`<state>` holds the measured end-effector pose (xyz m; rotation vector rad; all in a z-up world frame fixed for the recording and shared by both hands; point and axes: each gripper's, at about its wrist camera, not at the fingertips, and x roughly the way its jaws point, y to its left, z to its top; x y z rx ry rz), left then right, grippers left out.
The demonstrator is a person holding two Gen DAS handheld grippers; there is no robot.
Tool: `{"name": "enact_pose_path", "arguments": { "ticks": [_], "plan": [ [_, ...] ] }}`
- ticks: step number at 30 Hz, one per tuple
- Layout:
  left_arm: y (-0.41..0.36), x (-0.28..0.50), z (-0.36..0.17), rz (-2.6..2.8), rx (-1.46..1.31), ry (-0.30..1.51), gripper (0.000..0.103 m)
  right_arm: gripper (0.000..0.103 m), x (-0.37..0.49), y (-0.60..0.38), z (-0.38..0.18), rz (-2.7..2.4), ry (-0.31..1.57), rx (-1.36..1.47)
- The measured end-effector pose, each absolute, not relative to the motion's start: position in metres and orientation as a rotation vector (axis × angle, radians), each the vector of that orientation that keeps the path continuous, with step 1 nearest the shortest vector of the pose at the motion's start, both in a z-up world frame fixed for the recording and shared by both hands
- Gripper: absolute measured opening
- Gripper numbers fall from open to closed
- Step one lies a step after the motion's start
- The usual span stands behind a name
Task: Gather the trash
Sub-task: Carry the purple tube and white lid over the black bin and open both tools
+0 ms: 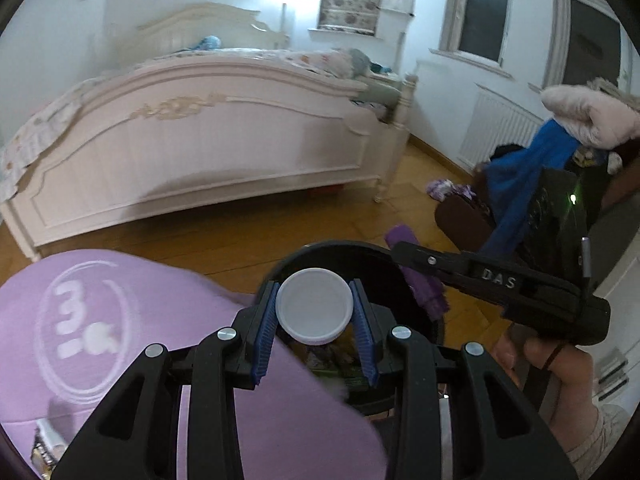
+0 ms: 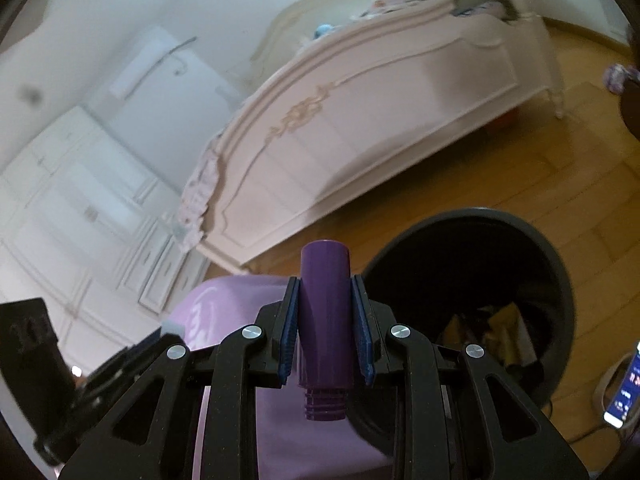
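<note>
My left gripper (image 1: 315,312) is shut on a white round bottle cap (image 1: 315,307) and holds it over the open mouth of a black trash bin (image 1: 384,258). My right gripper (image 2: 326,320) is shut on a small purple bottle (image 2: 326,304) with a threaded neck pointing toward the camera, held left of the bin (image 2: 472,292). The bin holds wrappers and other trash. The right gripper and its purple bottle also show in the left wrist view (image 1: 412,276), at the bin's right rim.
A lilac cloth with a white "3" logo (image 1: 100,320) covers a surface beside the bin. A pink-white bed (image 1: 208,136) stands across the wooden floor. Clothes pile on a chair at the right (image 1: 532,168). A phone (image 2: 624,392) lies at the right edge.
</note>
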<state>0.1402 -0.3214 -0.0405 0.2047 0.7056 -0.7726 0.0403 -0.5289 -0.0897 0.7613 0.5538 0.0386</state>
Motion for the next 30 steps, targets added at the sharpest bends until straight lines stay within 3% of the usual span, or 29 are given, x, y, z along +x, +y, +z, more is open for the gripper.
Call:
{"name": "enact_pose_path", "arguments": {
  "ticks": [25, 28, 29, 30],
  "plan": [
    [-0.375, 0.128, -0.065, -0.796, 0.282, 0.755, 0.036, 0.026, 0.03, -0.556, -0.111, -0.05, 0.593, 0.819],
    [-0.376, 0.127, -0.065, -0.776, 0.291, 0.741, 0.038, 0.026, 0.031, -0.557, -0.113, -0.065, 0.6, 0.824],
    [-0.376, 0.126, -0.065, -0.773, 0.296, 0.739, 0.043, 0.026, 0.031, -0.557, -0.113, -0.071, 0.603, 0.823],
    [-0.377, 0.125, -0.065, -0.765, 0.305, 0.732, 0.055, 0.032, 0.031, -0.557, -0.113, -0.075, 0.604, 0.821]
  ]
}}
